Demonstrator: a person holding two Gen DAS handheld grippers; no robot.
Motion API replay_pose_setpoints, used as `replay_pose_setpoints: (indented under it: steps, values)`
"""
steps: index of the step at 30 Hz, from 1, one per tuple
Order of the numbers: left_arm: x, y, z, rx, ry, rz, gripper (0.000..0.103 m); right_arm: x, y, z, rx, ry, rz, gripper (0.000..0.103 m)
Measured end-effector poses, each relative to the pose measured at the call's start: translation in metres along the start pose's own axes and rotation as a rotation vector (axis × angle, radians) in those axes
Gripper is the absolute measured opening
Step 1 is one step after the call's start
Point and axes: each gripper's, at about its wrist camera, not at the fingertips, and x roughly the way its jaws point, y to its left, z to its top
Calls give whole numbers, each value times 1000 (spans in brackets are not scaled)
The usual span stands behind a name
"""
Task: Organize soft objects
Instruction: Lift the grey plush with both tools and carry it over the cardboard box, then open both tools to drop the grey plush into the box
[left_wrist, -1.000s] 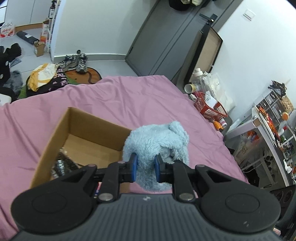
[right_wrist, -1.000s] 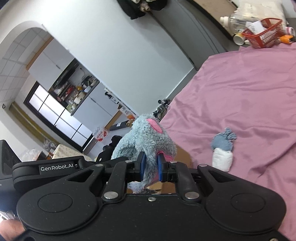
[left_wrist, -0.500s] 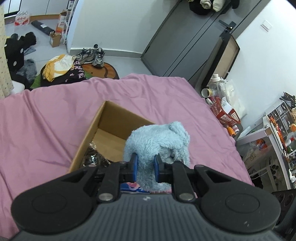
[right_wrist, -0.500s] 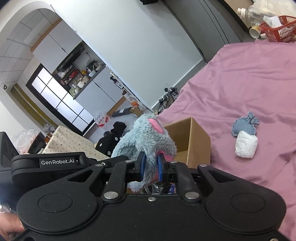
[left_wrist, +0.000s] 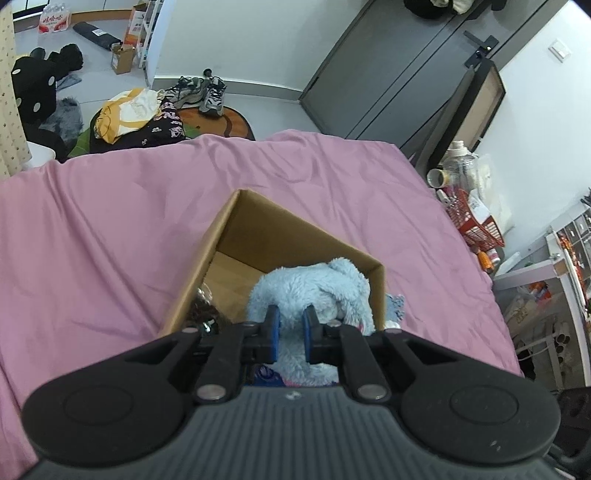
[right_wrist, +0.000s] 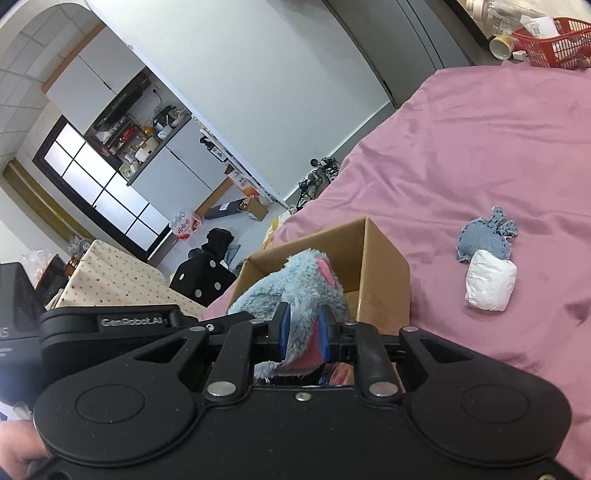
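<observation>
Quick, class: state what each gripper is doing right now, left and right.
Left gripper: closed on the blue plush toy, over the cardboard box.
Right gripper: closed on the same plush toy.

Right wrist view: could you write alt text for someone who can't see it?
A handheld gripper pinches a fluffy blue stuffed animal over an open cardboard box on a pink bedsheet. To the right on the sheet lie a small blue-grey fabric toy and a white pouch, touching each other; a kitchen shows behind.
</observation>
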Motion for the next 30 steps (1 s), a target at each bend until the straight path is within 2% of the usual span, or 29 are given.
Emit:
replay_pose_setpoints:
  steps: [5,9,12,17,20,22,26,30]
  values:
    - [6,-1,7,3,-20,38,12,0,-6,4,24,-2,0,19]
    - [4,-7,10,23,-45,98,15,-4,-8,5,35,-10,-3,19]
    - [-3,-11,11,44,-53,100,17,-9,-9,5,47,-19,3,19]
    - [-17,-19,9,77,-70,119,30,-18,-9,8,55,-30,2,20]
    - [-25,-23,7,82,-71,133,42,-25,-8,11,57,-32,-10,25]
    - [-31,-27,5,89,-78,138,47,-30,-8,12,53,-37,-26,28]
    - [-39,-37,-2,121,-89,140,57,-41,-10,15,54,-33,-45,30]
    - [-46,-50,-8,141,-95,151,59,-51,-12,18,50,-31,-67,36]
